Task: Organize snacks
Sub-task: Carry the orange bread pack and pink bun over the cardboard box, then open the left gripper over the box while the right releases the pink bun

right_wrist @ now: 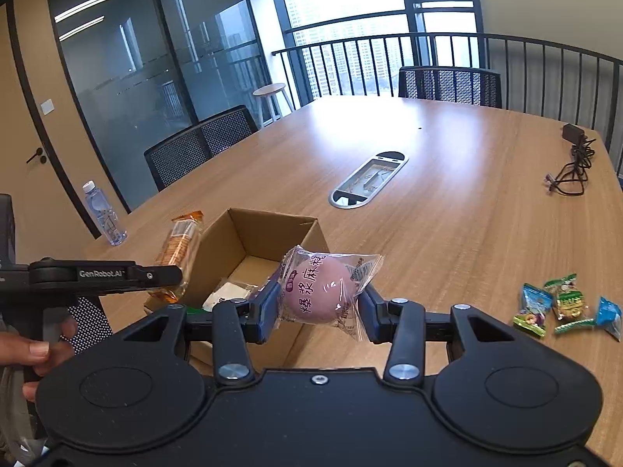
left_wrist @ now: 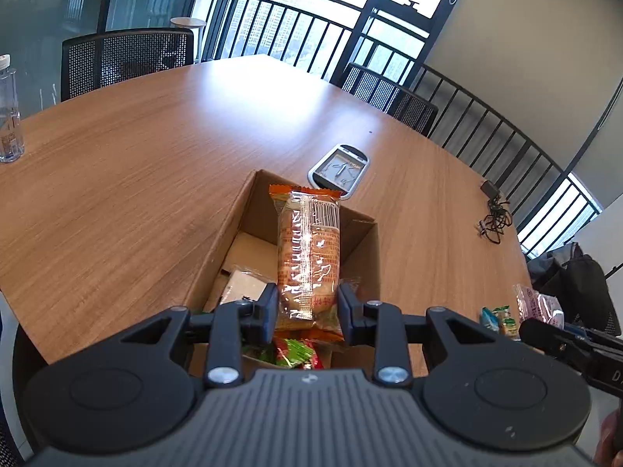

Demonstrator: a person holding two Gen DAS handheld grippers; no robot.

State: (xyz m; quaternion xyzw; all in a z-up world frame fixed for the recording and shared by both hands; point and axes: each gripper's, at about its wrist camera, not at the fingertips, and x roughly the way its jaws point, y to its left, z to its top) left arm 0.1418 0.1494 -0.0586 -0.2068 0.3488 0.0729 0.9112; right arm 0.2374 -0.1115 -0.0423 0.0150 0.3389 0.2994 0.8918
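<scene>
At the lower middle of the left wrist view, the left gripper (left_wrist: 307, 307) is clamped on the near end of a long orange snack packet (left_wrist: 308, 257), whose body reaches up the frame over the open cardboard box (left_wrist: 218, 241); inside the box lie a pale wrapped packet (left_wrist: 243, 284) and, just under the held one, green and red wrappers (left_wrist: 294, 352). Beyond the box, a grey oval cable hatch (left_wrist: 338, 169) is set into the wooden table (left_wrist: 155, 148), and a clear water bottle (left_wrist: 8, 113) stands at the far left edge of the frame. Towards the right of that view a black charger with its tangled cable (left_wrist: 494, 214) lies on the table, well apart from the box. Low in the middle of the right wrist view, the right gripper (right_wrist: 318, 303) squeezes a clear bag holding a round pink bun (right_wrist: 317, 292), which hangs over the near right corner of the box. At the left of that frame the other gripper shows side-on with the orange packet in its grip, and a person's hand (right_wrist: 37, 350) holds its handle at the lower left. Four small blue and green snack packets (right_wrist: 564, 303) lie in a loose cluster on the table at the lower right, well apart from the box
</scene>
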